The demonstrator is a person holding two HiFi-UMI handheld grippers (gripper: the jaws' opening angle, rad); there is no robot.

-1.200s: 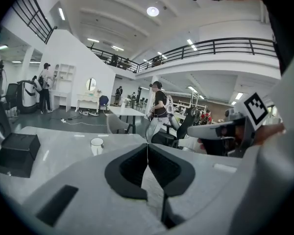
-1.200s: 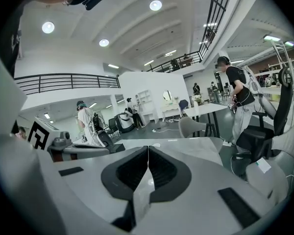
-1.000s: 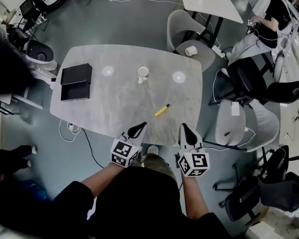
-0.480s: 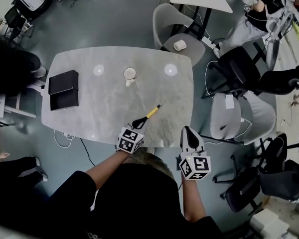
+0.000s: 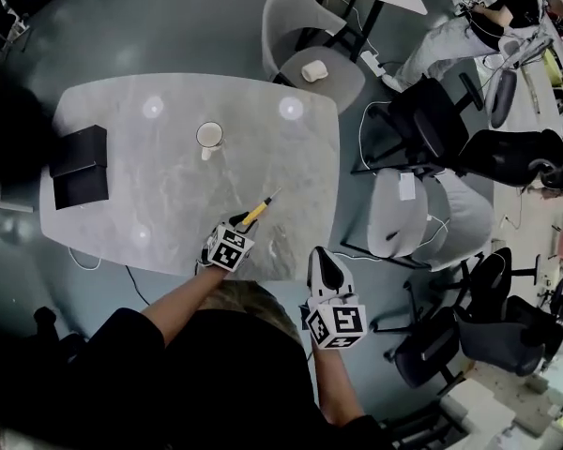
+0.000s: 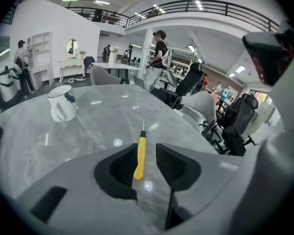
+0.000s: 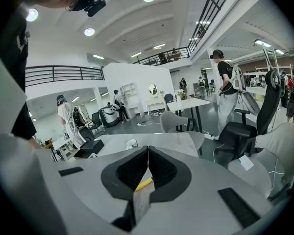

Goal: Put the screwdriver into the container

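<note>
Your left hand-held gripper [image 6: 145, 150], low in the head view's centre, has just been opening its jaws. They stand apart around the yellow-handled screwdriver [image 5: 256, 213], unclamped on the grey marble counter [image 5: 159, 195]. Your right hand-held gripper [image 7: 147, 150] is closed on nothing. Above, the white ceramic mug [image 5: 209, 137] stands upright. The black rectangular box [image 5: 75, 165] lies open at the left.

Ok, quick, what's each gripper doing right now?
Left gripper: open, jaws have just been opening, with the yellow screwdriver lying between them, not clamped.
Right gripper: shut, holding nothing.
</note>
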